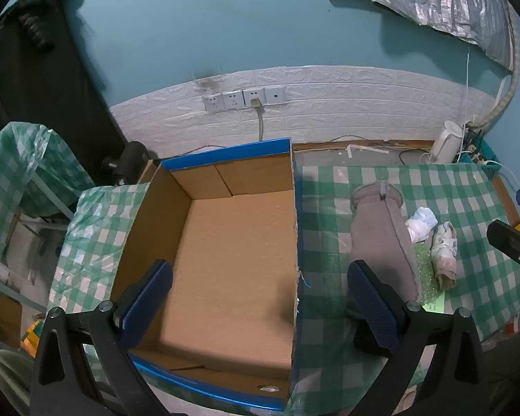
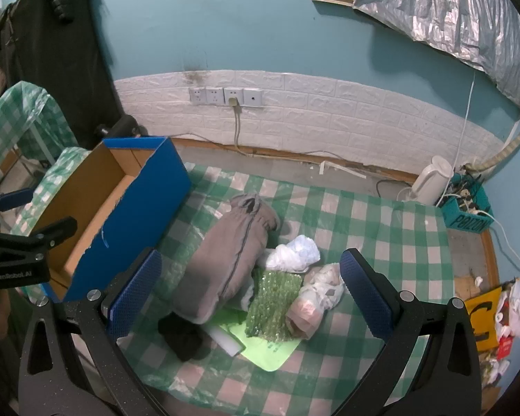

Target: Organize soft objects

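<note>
A blue cardboard box (image 1: 296, 242) (image 2: 145, 208) with a bare brown inside stands on the checked table. My left gripper (image 1: 260, 298) hangs open over it, nothing between its fingers. To the box's right lies a pile of soft things: a rolled grey garment (image 1: 381, 239) (image 2: 228, 260), a crumpled white bag (image 1: 421, 223) (image 2: 293, 253), a green beaded cloth (image 2: 274, 301), a pale rolled bundle (image 1: 445, 253) (image 2: 315, 298) and a black cloth (image 2: 185, 336). My right gripper (image 2: 249, 291) hovers open above this pile, touching nothing.
A green-and-white checked cloth (image 2: 381, 242) covers the table. At the back right stand a white kettle (image 2: 430, 180) and a teal basket of cables (image 2: 468, 208). A light green sheet (image 2: 270, 350) lies under the pile. Bags and a yellow sign (image 2: 482, 315) sit at the right edge.
</note>
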`<control>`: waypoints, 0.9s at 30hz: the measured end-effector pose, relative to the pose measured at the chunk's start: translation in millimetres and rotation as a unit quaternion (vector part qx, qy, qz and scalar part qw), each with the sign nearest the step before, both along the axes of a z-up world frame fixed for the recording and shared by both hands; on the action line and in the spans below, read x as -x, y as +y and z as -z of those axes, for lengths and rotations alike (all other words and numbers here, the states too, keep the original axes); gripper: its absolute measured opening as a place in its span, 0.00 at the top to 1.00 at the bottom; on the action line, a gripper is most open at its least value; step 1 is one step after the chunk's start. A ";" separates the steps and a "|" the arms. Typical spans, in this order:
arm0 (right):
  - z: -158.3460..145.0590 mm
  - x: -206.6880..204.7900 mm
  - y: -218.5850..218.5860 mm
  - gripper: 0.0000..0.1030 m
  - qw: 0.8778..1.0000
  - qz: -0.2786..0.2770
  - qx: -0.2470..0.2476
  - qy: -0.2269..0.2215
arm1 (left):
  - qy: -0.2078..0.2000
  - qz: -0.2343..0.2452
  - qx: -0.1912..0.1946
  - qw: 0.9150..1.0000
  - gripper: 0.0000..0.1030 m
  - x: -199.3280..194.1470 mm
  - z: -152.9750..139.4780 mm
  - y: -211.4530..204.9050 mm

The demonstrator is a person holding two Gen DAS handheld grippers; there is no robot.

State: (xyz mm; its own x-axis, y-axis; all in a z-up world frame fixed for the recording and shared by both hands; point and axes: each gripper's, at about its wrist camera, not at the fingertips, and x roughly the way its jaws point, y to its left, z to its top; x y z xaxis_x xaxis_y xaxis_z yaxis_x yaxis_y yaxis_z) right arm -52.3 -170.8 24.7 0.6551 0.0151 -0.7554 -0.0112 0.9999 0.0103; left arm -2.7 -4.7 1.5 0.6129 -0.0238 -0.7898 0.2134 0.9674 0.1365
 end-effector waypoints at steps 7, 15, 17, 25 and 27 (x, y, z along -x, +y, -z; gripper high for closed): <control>0.8 0.1 0.4 0.01 1.000 0.000 0.000 0.000 | 0.001 0.001 0.003 1.000 0.01 2.2 0.7 -1.7; 1.3 0.4 0.7 0.01 1.000 0.000 0.001 0.001 | 0.005 0.001 0.008 1.000 0.01 2.8 0.9 -0.6; 1.3 0.5 0.7 0.01 1.000 -0.001 0.001 0.002 | 0.005 0.002 0.008 1.000 0.01 2.5 0.7 -0.3; 2.0 0.9 0.6 0.01 1.000 0.000 0.001 0.002 | 0.008 0.004 0.008 1.000 0.01 3.5 1.1 1.6; 2.3 0.9 0.6 0.01 1.000 0.000 0.001 0.003 | 0.008 0.006 0.006 1.000 0.01 3.6 1.1 0.9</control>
State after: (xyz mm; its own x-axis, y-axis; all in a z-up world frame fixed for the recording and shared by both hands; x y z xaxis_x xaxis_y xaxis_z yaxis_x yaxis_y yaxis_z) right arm -53.1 -170.1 22.4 0.6511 0.0140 -0.7588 -0.0117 0.9999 0.0084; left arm -6.3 -3.8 0.4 0.6005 -0.0399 -0.7986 0.2266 0.9663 0.1221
